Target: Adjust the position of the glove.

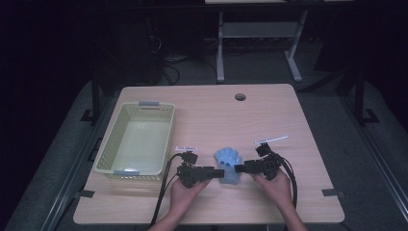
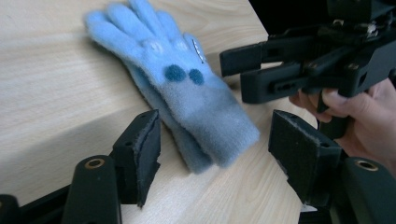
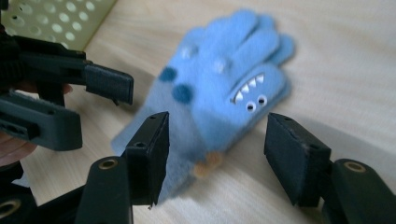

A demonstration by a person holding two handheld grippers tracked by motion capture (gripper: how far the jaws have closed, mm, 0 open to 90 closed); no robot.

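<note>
Left gripper and right gripper, jaws wide, flank ungrasped glove; basket at nine o'clock awaits it.

Both forearms enter from the near edge, hands low and close together. Left tongs held level, pointing right; jaws parted, nothing pressed between the pads. Right tongs level, pointing left, tips facing the left pair and near them; jaws likewise parted, pads gripping nothing. Left hand wraps the grip from below. Right hand the same, fingers curled on the handle. Cables trail back along each forearm, probably slack.
</note>
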